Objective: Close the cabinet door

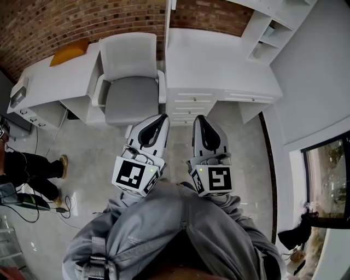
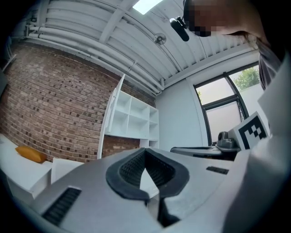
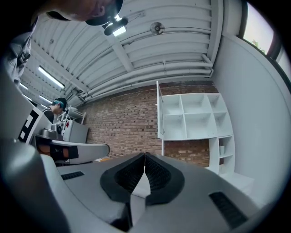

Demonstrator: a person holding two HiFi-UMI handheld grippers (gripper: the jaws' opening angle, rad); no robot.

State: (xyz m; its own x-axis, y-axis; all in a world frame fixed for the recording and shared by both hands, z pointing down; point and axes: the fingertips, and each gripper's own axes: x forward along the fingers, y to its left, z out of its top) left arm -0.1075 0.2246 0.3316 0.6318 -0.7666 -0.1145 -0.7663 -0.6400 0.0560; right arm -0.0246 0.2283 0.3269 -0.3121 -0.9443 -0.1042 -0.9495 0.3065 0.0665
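Head view shows the cabinet door (image 1: 167, 16) jutting edge-on well ahead, in line between the left tongs (image 1: 163, 116) and right tongs (image 1: 198, 117), both closed and empty.

Office: white desk (image 1: 219, 68), chair (image 1: 129, 87), brick wall (image 1: 49, 24)

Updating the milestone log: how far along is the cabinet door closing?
Done: nothing yet. The cabinet door stands open, swung out from the shelves. In hand: nothing. The left tongs and right tongs are both shut, empty and well short of the door. Left: reach the door and push it shut.
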